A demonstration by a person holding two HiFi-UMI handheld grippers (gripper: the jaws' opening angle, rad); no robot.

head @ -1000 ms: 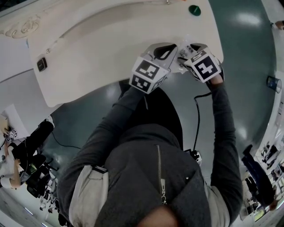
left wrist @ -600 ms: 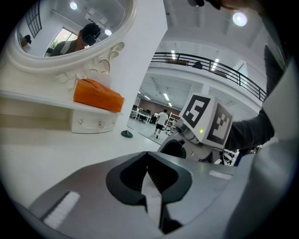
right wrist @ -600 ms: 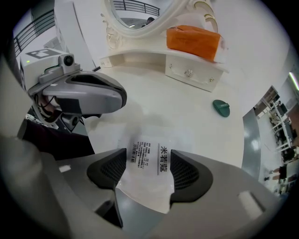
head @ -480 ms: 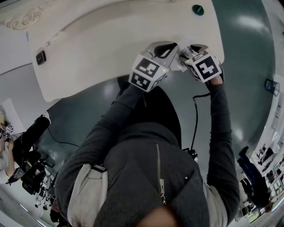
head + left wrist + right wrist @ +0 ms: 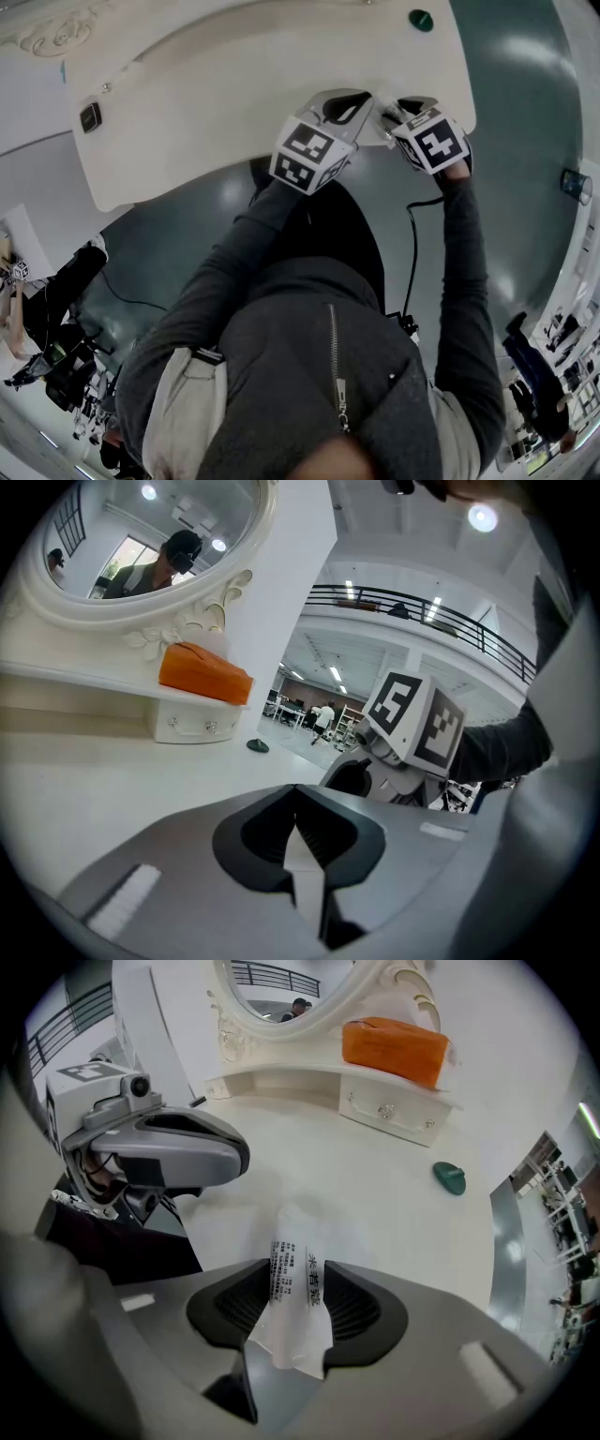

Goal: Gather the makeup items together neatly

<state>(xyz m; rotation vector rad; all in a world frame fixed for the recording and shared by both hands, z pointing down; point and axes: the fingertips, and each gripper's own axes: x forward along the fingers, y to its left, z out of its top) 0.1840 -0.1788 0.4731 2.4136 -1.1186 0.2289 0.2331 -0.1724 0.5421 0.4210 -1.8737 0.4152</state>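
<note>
A white packet point(image 5: 295, 1241) with black print stands up off the white dressing table point(image 5: 206, 84) near its front right edge. My right gripper point(image 5: 298, 1283) points steeply down. Its jaws have just been closing, and both pads now press on the packet's lower end. In the head view it point(image 5: 401, 105) sits beside my left gripper point(image 5: 361, 98). The left gripper point(image 5: 298, 822) is held low over the table just left of the right one, its jaws shut with nothing between them. From the right gripper view its grey body point(image 5: 164, 1152) lies at the left.
An orange pouch point(image 5: 394, 1049) lies on a raised shelf with a small drawer point(image 5: 394, 1110) under an ornate mirror point(image 5: 141, 546). A small dark green item point(image 5: 421, 19) lies at the table's far right. A small black device point(image 5: 90, 117) sits at the left end.
Both grippers stay at the same spot by the table's front right edge. Less of the white packet shows beside the right gripper.
</note>
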